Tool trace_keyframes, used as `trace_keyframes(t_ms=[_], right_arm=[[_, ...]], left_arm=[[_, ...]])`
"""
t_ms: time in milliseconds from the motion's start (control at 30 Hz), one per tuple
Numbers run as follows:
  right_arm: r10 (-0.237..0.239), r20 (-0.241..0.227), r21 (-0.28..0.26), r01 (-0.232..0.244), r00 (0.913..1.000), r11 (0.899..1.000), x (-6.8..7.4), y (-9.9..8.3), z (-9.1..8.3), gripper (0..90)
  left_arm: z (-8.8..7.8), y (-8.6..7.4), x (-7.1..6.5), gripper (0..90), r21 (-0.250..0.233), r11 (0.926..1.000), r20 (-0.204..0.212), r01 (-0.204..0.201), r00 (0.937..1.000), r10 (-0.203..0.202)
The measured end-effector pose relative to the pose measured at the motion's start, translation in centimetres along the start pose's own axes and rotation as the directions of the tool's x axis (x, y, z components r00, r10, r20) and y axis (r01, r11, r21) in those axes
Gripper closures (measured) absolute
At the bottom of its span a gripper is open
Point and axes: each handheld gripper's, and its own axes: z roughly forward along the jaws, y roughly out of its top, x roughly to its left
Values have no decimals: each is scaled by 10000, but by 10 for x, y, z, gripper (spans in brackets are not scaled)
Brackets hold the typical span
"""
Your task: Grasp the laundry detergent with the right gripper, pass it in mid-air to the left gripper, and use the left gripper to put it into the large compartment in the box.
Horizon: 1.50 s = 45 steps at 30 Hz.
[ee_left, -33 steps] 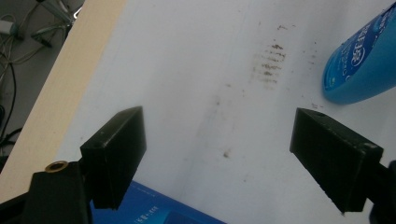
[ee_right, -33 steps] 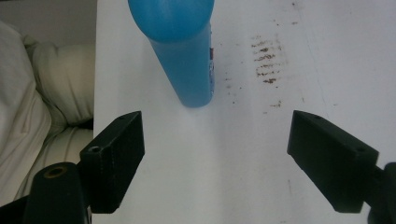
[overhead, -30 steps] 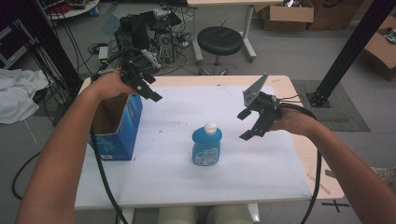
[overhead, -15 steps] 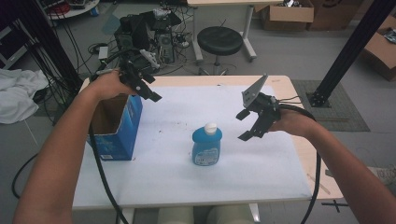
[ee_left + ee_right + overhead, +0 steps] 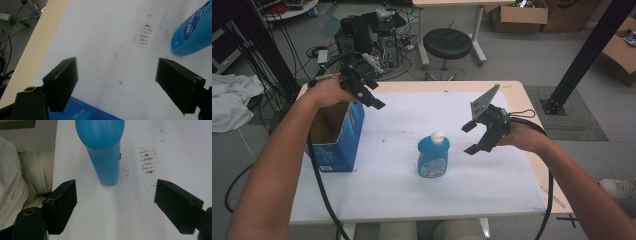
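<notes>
The bottle point(image 5: 433, 156) stands upright on the surface point(image 5: 492, 195), near its middle. Left of the bottle, at the surface's left edge, sits the open box point(image 5: 343, 137). The left tongs point(image 5: 371, 95) hang above the box's far right corner, behind and left of the bottle. The right tongs point(image 5: 470, 137) hover just right of the bottle. Behind the surface, beyond the bottle, a stool point(image 5: 447, 44) stands on the floor.

Both arms bare to above the elbow, no sleeves in frame. Left hand-held gripper point(image 5: 373, 98): black body, blocky black jaws, brass-coloured screw insert by one jaw, thick black cable trailing. Right hand-held gripper point(image 5: 472, 138): same black build, grey three-cornered plate on top, black cable looped behind. Jaw pads possibly ribbed, too blurry.
</notes>
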Motion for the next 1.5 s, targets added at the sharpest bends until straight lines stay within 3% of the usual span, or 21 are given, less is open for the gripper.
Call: trace_keyframes(t_ms=[333,800,1000,1500], right_arm=[[-26,-169,-731,13,9999,9973,2,-5,14,182],[-133,-392,-1694,64,9991,9855,5,-13,38,176],[-86,-392,-2256,-5,9992,9742,4,-17,46,175],[-76,-586,-3042,-106,9983,9525,4,-19,69,166]], left_arm=[[0,1,-2,187,4,10000,-10,-80,10000,80],[2,3,-4,187,3,9998,28,-218,9998,218],[2,4,-4,188,-29,9996,35,-265,9996,265],[4,6,-6,189,5,9995,45,-330,9994,330]])
